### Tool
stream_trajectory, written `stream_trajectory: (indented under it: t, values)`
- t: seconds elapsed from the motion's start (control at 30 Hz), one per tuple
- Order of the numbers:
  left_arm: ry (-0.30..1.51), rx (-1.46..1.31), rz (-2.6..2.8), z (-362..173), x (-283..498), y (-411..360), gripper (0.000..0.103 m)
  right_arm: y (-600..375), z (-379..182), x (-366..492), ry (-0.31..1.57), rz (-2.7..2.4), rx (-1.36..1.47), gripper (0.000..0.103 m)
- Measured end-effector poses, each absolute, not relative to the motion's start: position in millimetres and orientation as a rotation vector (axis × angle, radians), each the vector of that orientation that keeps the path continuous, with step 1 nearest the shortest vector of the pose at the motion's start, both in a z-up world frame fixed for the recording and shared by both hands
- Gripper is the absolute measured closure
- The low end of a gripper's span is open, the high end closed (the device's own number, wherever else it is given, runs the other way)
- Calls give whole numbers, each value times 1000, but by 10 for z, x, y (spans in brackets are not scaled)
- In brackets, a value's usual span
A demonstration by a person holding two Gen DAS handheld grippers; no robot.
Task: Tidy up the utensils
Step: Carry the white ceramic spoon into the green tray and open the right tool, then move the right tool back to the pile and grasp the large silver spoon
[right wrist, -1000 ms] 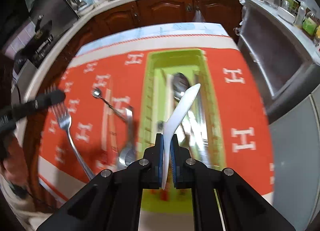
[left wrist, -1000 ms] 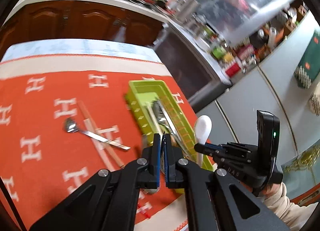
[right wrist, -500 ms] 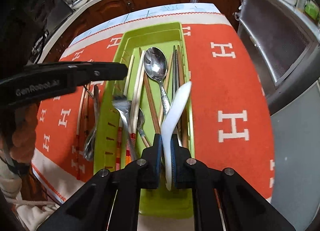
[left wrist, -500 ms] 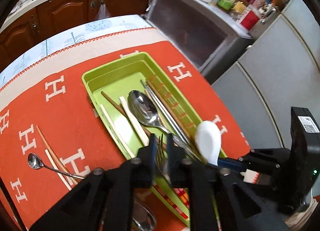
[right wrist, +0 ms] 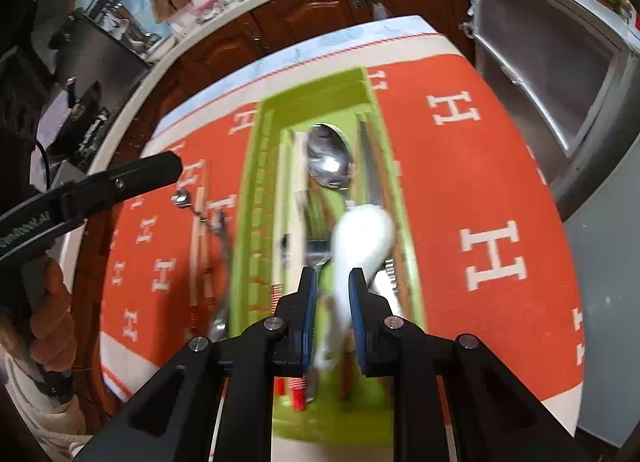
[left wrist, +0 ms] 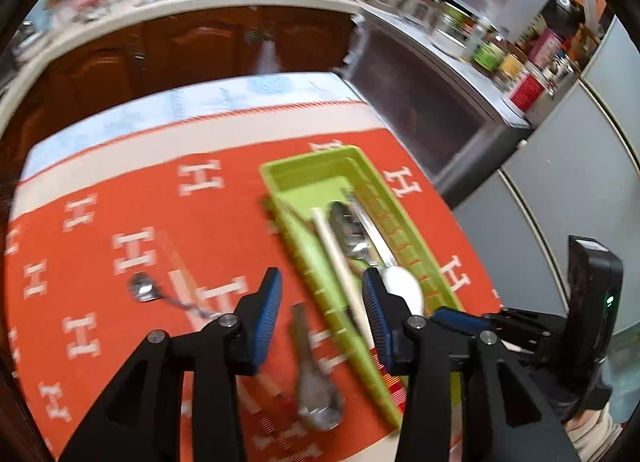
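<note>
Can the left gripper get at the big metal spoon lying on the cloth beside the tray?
Probably yes. The left gripper is open and empty, and the spoon lies bare on the cloth just below it, outside the tray.

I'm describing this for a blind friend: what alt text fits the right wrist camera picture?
A white ceramic spoon lies between the right gripper's parted blue pads, which have just been opening, over a green tray of cutlery on an orange cloth. At left, the left gripper hangs over loose utensils.

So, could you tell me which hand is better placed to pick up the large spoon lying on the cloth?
Left: its open, empty gripper hangs just above the large spoon; the right gripper straddles the white spoon.
</note>
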State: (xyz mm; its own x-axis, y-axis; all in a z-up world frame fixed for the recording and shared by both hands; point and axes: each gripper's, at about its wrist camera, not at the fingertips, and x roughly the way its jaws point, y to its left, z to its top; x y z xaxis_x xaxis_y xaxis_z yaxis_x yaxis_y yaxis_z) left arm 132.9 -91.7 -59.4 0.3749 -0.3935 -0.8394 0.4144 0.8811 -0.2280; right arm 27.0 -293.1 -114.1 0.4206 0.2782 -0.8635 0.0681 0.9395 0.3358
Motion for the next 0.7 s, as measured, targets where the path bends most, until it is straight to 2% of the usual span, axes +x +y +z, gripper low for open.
stream_trajectory:
  t: [0.17, 0.23, 0.3, 0.7]
  values:
    - [1028, 11, -401, -496, 1134, -453, 60, -2626, -970, 166, 1124, 209, 322, 83]
    - [1030, 16, -361, -519, 1056, -279, 59, -2468, -926, 130, 1120, 236, 295, 74]
    - [1034, 23, -326, -570, 964, -116, 56, -2318, -888, 89, 1114, 254, 273, 71]
    - [1066, -142, -291, -820, 801, 660, 54, -1697, -960, 341, 1188, 270, 220, 71]
